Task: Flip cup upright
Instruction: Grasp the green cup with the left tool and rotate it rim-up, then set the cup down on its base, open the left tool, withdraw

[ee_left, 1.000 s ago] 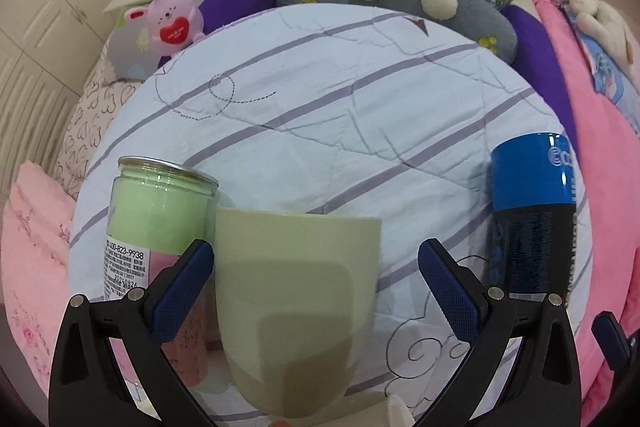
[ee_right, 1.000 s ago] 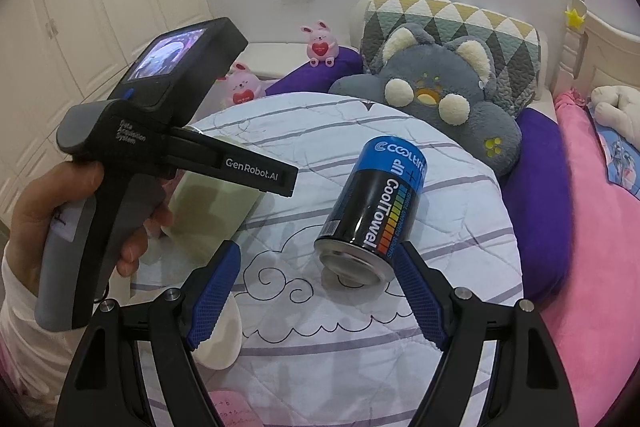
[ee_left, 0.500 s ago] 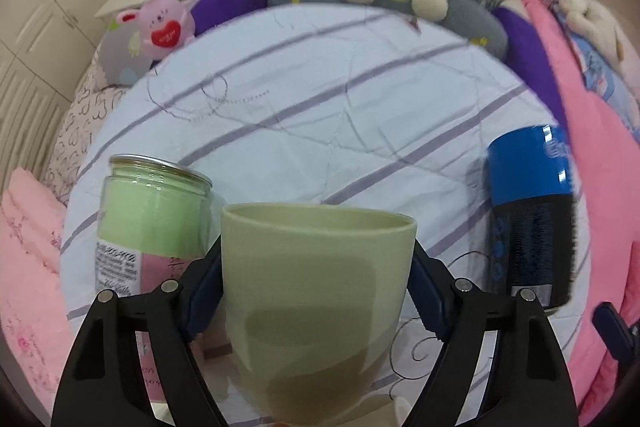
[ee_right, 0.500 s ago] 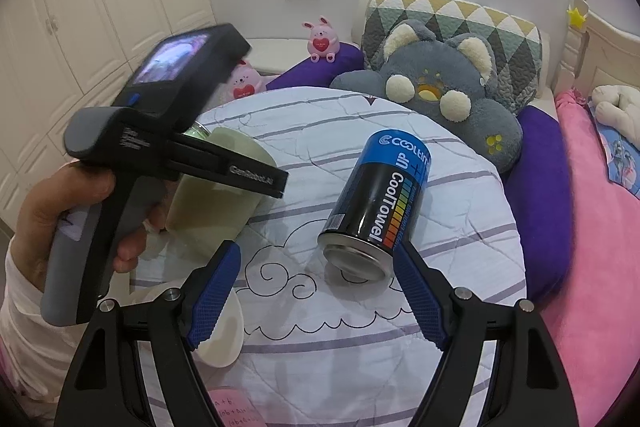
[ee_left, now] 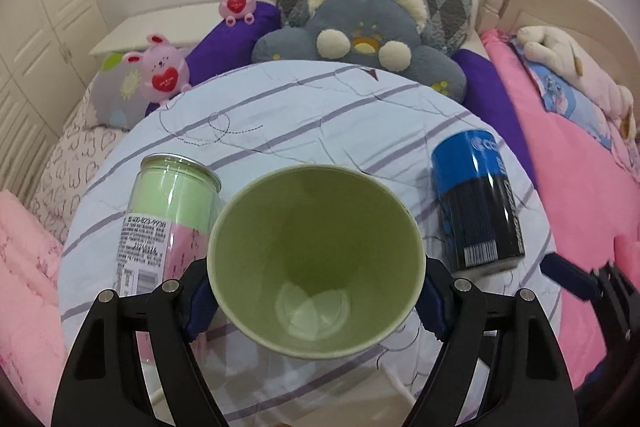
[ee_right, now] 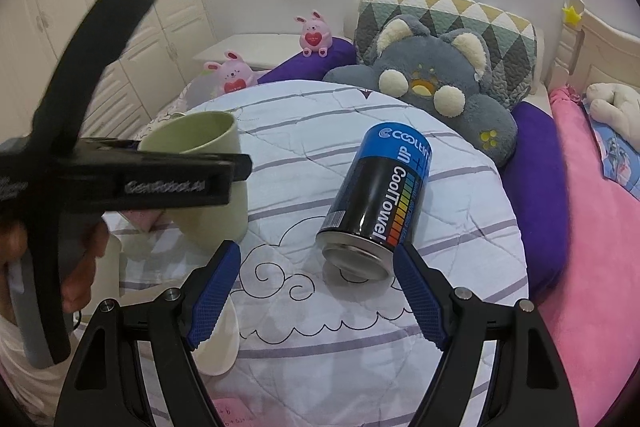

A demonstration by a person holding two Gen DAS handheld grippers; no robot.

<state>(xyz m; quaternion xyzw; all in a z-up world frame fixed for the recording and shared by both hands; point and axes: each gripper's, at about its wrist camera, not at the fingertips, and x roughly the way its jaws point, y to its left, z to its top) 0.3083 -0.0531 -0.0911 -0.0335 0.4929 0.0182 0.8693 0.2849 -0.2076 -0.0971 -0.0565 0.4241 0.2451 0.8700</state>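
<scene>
The green cup [ee_left: 316,259] hides the left claw's [ee_left: 316,301] fingertips. The left claw's body [ee_right: 132,183] is motion-blurred, covering the cup's middle and its lettering unclear.

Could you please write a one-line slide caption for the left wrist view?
Left tongs grip a green cup, mouth toward the camera, above a striped quilt.

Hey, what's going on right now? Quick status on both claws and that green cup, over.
Left claw shut on cup, mouth facing its camera. Right claw open, empty, hovering by blue can. Green can close beside cup.
</scene>
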